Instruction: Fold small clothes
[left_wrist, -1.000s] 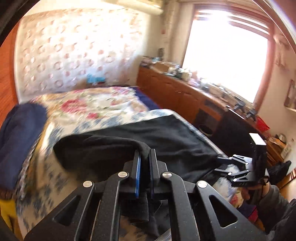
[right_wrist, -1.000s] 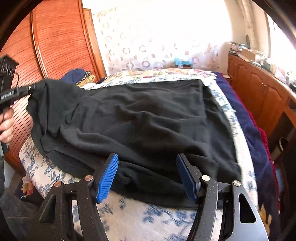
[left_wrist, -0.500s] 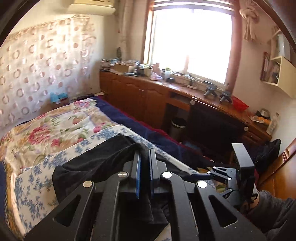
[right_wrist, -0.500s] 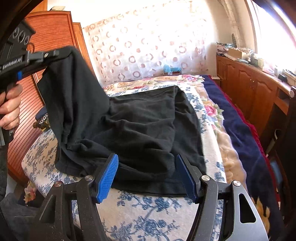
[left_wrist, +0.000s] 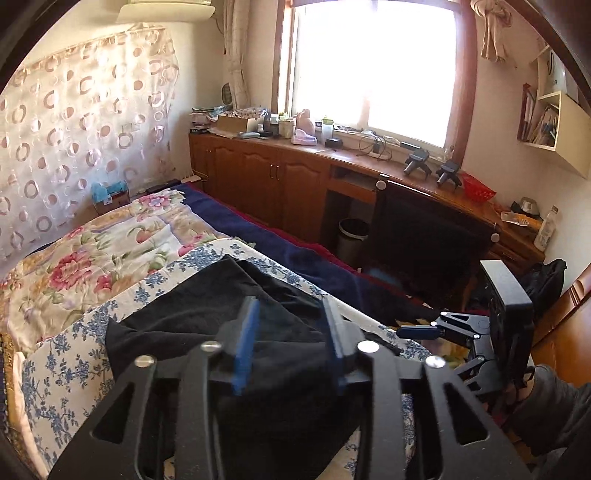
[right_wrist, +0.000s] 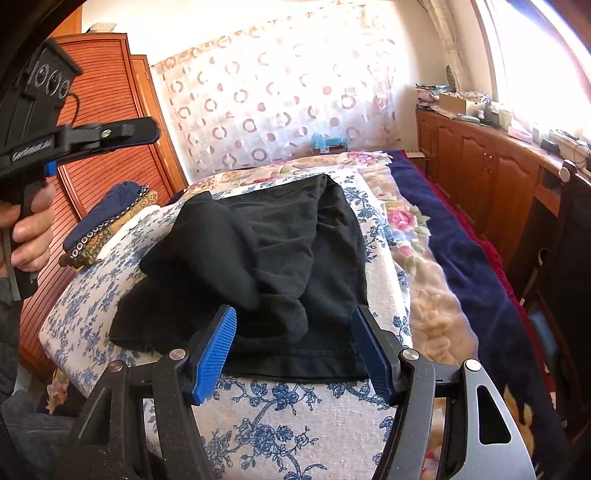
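Observation:
A black garment (right_wrist: 280, 258) lies folded over and bunched on the blue-flowered white sheet (right_wrist: 295, 417) of the bed; it also shows in the left wrist view (left_wrist: 229, 317). My left gripper (left_wrist: 291, 332) is open and empty, held above the garment's left side; it shows raised at the upper left of the right wrist view (right_wrist: 147, 129). My right gripper (right_wrist: 295, 343) is open and empty, hovering over the garment's near hem; it appears at the right of the left wrist view (left_wrist: 417, 332).
A floral quilt (left_wrist: 92, 251) and a navy blanket (right_wrist: 461, 266) cover the rest of the bed. Folded cloths (right_wrist: 107, 229) lie by the wooden wardrobe (right_wrist: 99, 147). A wooden cabinet counter (left_wrist: 295, 177) with clutter runs under the window, with a bin (left_wrist: 352, 236) below.
My left gripper has opened and let go of the black garment, which has dropped folded onto itself on the bed. The right gripper stays open near the hem.

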